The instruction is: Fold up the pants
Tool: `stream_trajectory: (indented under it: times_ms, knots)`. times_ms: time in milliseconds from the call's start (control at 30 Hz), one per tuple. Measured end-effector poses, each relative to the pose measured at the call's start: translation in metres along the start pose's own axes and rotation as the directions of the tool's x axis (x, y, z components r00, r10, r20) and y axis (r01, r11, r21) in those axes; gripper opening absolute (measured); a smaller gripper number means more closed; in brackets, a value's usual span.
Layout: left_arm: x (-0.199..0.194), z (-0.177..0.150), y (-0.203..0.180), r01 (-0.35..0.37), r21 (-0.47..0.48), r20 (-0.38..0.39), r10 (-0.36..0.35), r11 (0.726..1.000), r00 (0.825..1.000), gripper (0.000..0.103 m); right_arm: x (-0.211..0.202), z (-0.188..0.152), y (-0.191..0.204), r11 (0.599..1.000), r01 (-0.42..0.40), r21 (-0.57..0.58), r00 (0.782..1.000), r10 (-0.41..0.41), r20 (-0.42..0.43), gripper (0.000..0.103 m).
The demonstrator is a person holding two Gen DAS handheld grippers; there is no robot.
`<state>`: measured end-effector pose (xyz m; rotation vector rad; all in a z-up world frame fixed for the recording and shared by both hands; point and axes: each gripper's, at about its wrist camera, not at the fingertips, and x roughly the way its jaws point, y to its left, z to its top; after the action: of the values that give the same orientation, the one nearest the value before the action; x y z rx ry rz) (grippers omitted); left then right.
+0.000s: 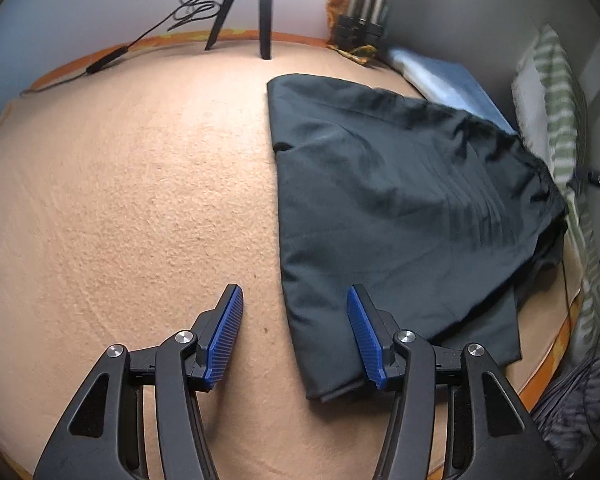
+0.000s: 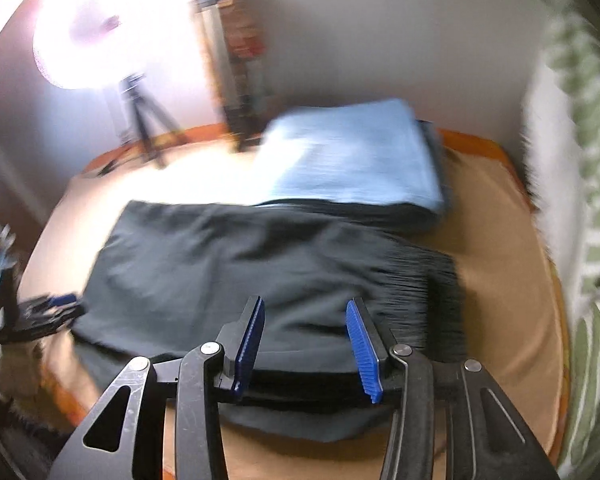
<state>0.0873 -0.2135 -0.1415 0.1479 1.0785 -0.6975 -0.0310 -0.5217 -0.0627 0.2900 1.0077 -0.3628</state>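
Observation:
Dark pants (image 1: 400, 208) lie folded on a peach blanket (image 1: 140, 200), right of centre in the left wrist view. My left gripper (image 1: 294, 312) is open and empty, above the blanket at the pants' near left edge; its right finger hovers over the cloth. In the blurred right wrist view the pants (image 2: 236, 264) fill the middle. My right gripper (image 2: 306, 328) is open and empty just over their near edge. The left gripper shows faintly at the pants' left end (image 2: 48, 312).
A folded light blue cloth (image 2: 356, 156) lies beyond the pants; it also shows in the left wrist view (image 1: 452, 84). A tripod (image 1: 252, 4) and cable (image 1: 108, 60) stand at the far edge. A green striped pillow (image 1: 560, 128) is on the right. A bright ring lamp (image 2: 88, 28) glares.

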Motion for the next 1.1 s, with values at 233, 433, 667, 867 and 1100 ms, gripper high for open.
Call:
stream_trajectory:
  times_ms: [233,433,667,867,1100]
  knots:
    - [-0.006,-0.008,0.003,0.046,-0.037,0.0,-0.046,0.998,0.999,0.053,0.03,-0.001,0.061,0.985,-0.159,-0.06,0.984,0.154,-0.086,0.045]
    - [-0.005,-0.008,0.007,0.118,-0.109,0.006,-0.118,0.987,0.993,0.023,0.046,0.024,0.127,0.961,-0.247,-0.121,0.966,0.235,-0.103,0.046]
    - [-0.013,-0.008,0.005,0.175,-0.111,0.055,-0.17,0.978,0.984,0.011,0.084,0.059,0.206,0.933,-0.335,-0.135,0.934,0.31,-0.177,0.054]
    - [-0.016,-0.007,-0.001,0.207,-0.091,0.068,-0.201,0.974,0.977,0.011,0.141,0.076,0.265,0.933,-0.338,-0.122,0.916,0.297,-0.27,0.054]
    - [-0.018,-0.008,-0.004,0.223,-0.074,0.075,-0.217,0.972,0.973,0.011,0.208,0.082,0.303,0.965,-0.22,-0.142,0.924,0.159,-0.348,0.054]
